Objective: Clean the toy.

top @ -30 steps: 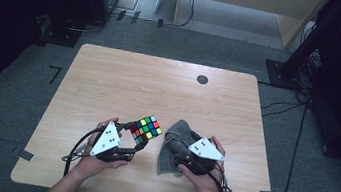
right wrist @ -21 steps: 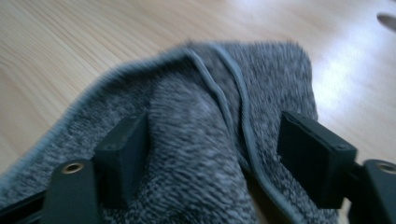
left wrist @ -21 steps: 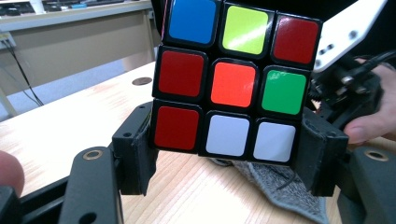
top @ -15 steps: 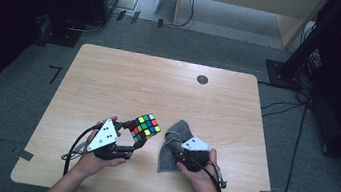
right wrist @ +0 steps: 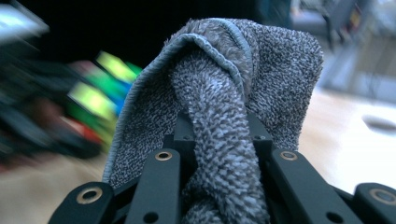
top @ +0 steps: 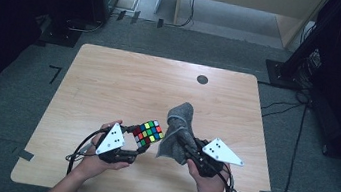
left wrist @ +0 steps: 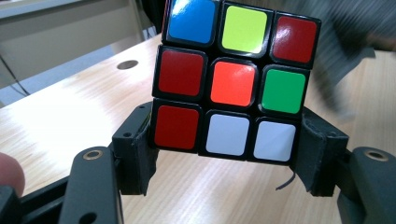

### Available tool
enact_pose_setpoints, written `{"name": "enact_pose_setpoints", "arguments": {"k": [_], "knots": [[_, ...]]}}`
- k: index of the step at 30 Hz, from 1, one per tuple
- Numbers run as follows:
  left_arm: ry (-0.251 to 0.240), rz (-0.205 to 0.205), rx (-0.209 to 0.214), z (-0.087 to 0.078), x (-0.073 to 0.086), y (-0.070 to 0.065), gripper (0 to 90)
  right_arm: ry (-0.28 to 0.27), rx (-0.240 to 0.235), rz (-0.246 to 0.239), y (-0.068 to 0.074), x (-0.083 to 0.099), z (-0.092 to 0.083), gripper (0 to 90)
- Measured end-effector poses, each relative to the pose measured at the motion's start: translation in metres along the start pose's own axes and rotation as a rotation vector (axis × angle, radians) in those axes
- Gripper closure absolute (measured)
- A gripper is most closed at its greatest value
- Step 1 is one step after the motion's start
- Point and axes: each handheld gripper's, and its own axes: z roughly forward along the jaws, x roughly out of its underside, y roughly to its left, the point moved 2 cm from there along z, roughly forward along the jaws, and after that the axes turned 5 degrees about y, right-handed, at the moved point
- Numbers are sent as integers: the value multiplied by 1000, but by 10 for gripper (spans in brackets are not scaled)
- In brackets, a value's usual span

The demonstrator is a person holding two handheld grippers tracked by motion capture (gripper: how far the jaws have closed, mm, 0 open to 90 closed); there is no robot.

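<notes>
Cube [top: 148,133], with mixed colours, sits clamped between the jaws of the left gripper [top: 138,139], raised near the table's [top: 124,84] front edge. Just to its right, the right gripper [top: 180,137] has just been closing and now pinches a bunched grey cloth [top: 178,122].

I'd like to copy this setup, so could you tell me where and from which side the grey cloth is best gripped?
Grip the grey cloth at a bunched fold in its middle, coming from the person's side. The right gripper has just closed on such a fold: the thick terry ridge fills the jaws, and the loose rest drapes freely beside the puzzle cube.
</notes>
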Motion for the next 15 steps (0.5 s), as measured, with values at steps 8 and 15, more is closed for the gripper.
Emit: {"name": "enact_pose_setpoints", "arguments": {"k": [8,15], "knots": [[-58,81,53,-5,-9,-18,334,13,-80,-68,29,-2,9,731],[-112,78,74,-15,-15,-16,339,49,-54,0,12,8,13,728]]}}
